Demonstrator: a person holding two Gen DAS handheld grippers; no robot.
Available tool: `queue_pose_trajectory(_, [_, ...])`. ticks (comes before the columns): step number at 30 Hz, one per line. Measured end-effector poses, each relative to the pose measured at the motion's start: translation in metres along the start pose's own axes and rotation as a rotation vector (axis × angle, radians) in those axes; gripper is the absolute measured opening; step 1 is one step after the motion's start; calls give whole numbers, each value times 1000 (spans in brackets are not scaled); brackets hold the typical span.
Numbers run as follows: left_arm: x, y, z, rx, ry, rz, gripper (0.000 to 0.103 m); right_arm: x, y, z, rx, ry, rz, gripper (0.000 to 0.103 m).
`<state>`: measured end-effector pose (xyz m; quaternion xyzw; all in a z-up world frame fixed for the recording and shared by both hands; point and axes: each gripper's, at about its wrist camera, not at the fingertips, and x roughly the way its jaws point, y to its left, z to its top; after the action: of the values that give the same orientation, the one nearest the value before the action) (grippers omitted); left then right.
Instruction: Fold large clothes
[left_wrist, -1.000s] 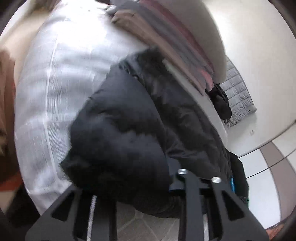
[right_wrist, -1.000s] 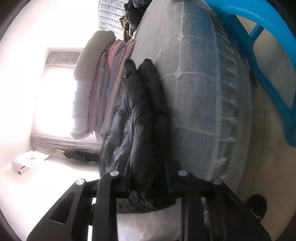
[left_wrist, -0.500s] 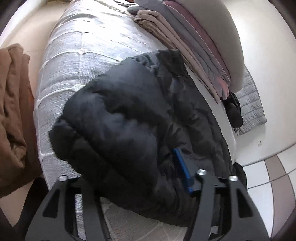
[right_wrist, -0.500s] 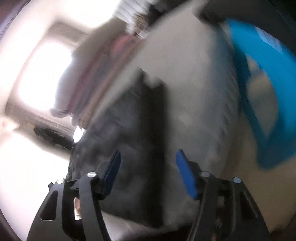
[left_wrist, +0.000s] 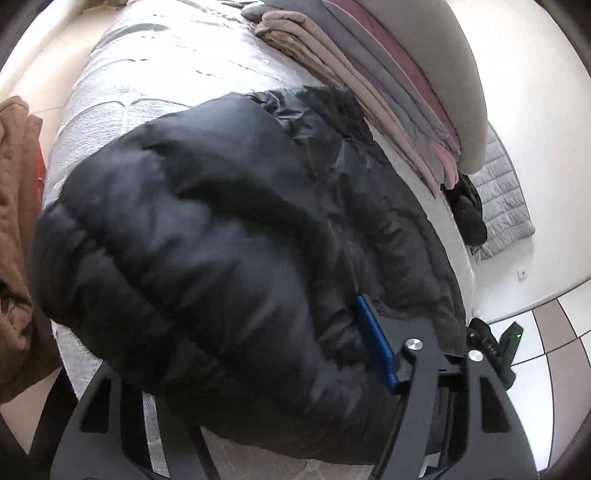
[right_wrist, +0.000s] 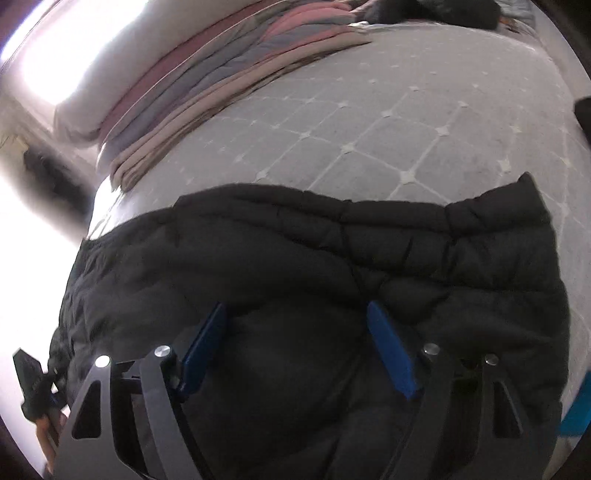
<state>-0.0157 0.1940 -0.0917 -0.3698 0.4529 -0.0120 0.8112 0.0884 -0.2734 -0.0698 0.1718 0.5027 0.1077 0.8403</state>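
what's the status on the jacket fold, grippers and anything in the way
Both grippers just opened, nothing held. Black puffer jacket folded on bed. Folded stack behind, clear.

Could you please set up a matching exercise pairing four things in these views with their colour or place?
Things:
1. puffer jacket
2. folded stack
3. mattress
4. right tool's pads

Descriptions:
A. blue
B. grey, diamond-quilted
C. black, lying on the bed
D. pink, grey and beige layers along the bed's far edge

Pairs: 1-C, 2-D, 3-B, 4-A
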Motion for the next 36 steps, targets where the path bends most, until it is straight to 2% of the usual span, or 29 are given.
queue_pose_trajectory(1, [0, 2, 1, 2, 8, 4, 62, -10, 5, -3, -6, -23, -12, 76])
queue_pose_trajectory(3, [3, 3, 1, -3, 18, 6, 62, -29, 32, -4, -92, -113, 49, 76])
queue_pose_trajectory(5, [6, 1, 2, -8, 22, 13, 62, -33, 63, 2, -172, -143, 88, 78])
queue_pose_trajectory(6, [7, 0, 2, -11, 20, 14, 62, -26, 80, 8, -199, -132, 115, 83])
queue_pose_trajectory(8, [8, -1, 3, -19, 18, 10, 62, 1, 110, 17, -234, -72, 153, 83])
queue_pose_trajectory(9, [8, 1, 2, -24, 18, 4, 62, 19, 120, 21, -243, -29, 127, 83])
queue_pose_trajectory(11, [8, 0, 2, -21, 16, -5, 62, 72, 128, 23, -278, 98, 1, 86])
queue_pose_trajectory(12, [9, -1, 2, -13, 15, -8, 62, 88, 128, 23, -278, 126, -10, 86])
queue_pose_trajectory(14, [9, 1, 1, -16, 17, -9, 62, 82, 123, 23, -228, 121, 6, 86])
queue_pose_trajectory(17, [7, 5, 2, -47, 18, -26, 62, 38, 120, 13, -182, 47, 147, 86])
queue_pose_trajectory(19, [7, 6, 2, -79, 14, -42, 64, -1, 108, -1, -172, -18, 196, 87])
queue_pose_trajectory(21, [6, 10, 2, -101, 13, -55, 64, -34, 88, -8, -136, -70, 200, 88])
queue_pose_trajectory(24, [6, 11, 1, -120, 10, -69, 64, -77, 29, -32, -16, -139, 134, 89])
queue_pose_trajectory(25, [6, 11, 0, -124, 10, -72, 64, -92, -2, -45, 49, -147, 106, 89])
queue_pose_trajectory(29, [6, 12, -1, -136, 6, -86, 66, -118, -89, -95, 256, -130, 60, 89])
queue_pose_trajectory(30, [6, 12, -1, -142, 2, -89, 66, -120, -103, -108, 300, -108, 84, 89])
queue_pose_trajectory(33, [7, 14, -2, -157, -12, -96, 69, -111, -131, -145, 436, -17, 248, 89])
queue_pose_trajectory(36, [7, 14, -4, -164, -27, -104, 71, -99, -133, -165, 507, 30, 427, 89])
